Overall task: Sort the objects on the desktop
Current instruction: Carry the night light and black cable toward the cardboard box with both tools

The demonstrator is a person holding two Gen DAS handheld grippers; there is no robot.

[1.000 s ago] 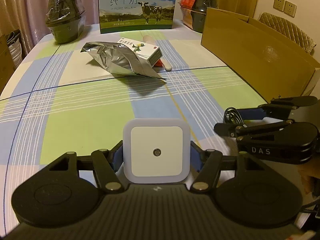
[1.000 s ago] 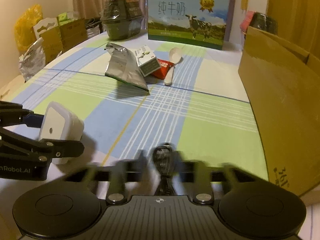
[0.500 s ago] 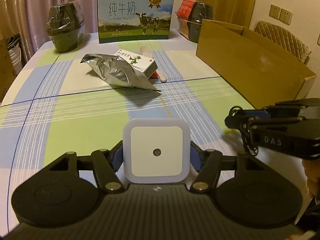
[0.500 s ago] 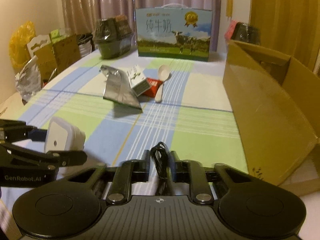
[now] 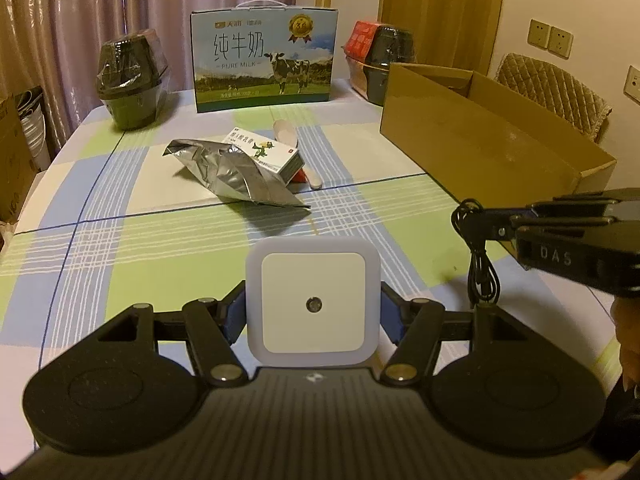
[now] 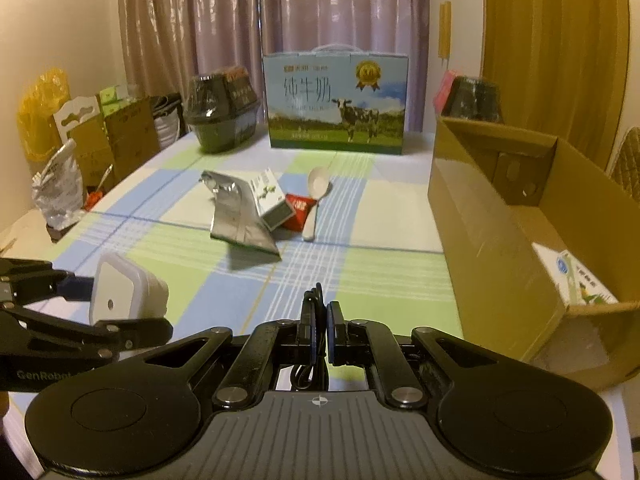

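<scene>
The milk carton (image 5: 264, 60) far beyond the left gripper (image 5: 313, 316) reads "纯牛奶" and "PURE MILK". The right gripper (image 5: 560, 256) bears "DAS"; the left gripper's side reads "GenRobot".

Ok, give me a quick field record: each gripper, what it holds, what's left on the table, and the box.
left gripper: shut on night light
right gripper: just closed, shut on black cable, which hangs off the table
on table: foil bag, medicine box, red packet, spoon
cardboard box: open, at the right, another small carton inside
</scene>
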